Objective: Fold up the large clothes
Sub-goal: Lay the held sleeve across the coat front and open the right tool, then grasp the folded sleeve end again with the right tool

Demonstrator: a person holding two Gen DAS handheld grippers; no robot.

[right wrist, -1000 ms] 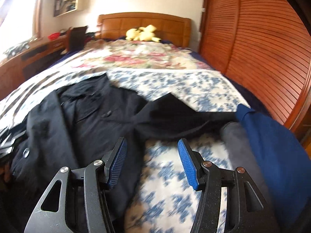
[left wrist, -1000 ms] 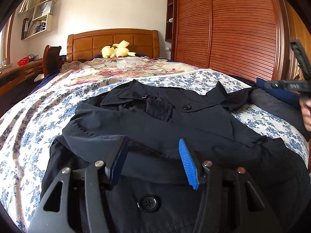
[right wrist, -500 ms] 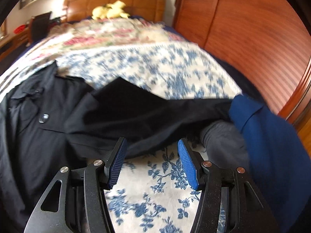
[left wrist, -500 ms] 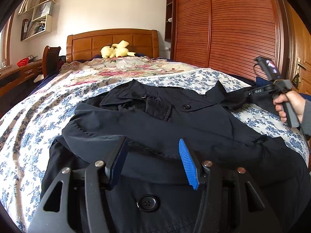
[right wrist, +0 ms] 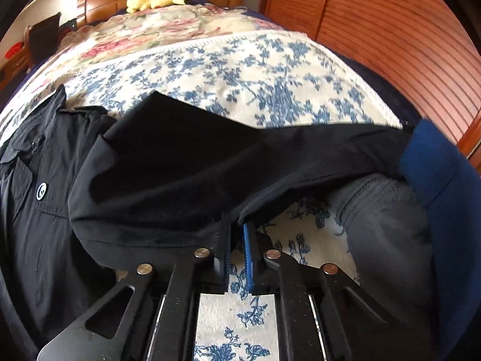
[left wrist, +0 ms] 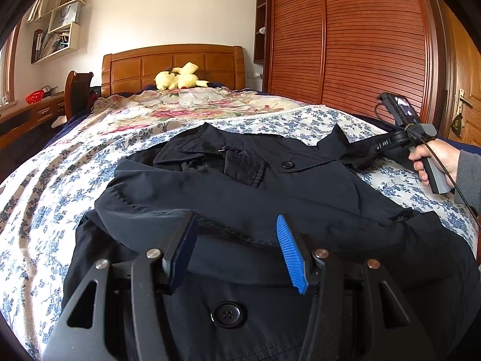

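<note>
A black coat (left wrist: pixel 270 195) lies spread on the flower-print bed cover (left wrist: pixel 45 195), collar toward the headboard, with one large button (left wrist: pixel 226 314) near me. My left gripper (left wrist: pixel 237 252) hovers open just above the coat's lower front, and its pads pinch nothing. The coat's right sleeve (right wrist: pixel 180 165) stretches toward the bed's right side. My right gripper (right wrist: pixel 237 240) has its jaws closing tight on the sleeve's lower edge, with the fabric caught between the pads. In the left wrist view the right gripper (left wrist: pixel 375 150) shows at the sleeve's end, held by a hand (left wrist: pixel 433 156).
A grey garment (right wrist: pixel 384 225) and a blue one (right wrist: pixel 436 165) lie at the bed's right edge beside the sleeve. A yellow plush toy (left wrist: pixel 177 78) rests at the headboard. A slatted wooden wardrobe (left wrist: pixel 360 45) stands on the right, and a desk (left wrist: pixel 27 114) and chair (left wrist: pixel 78 90) on the left.
My right gripper came down and forward to the sleeve and shut on its edge. The left gripper stayed still and open.
</note>
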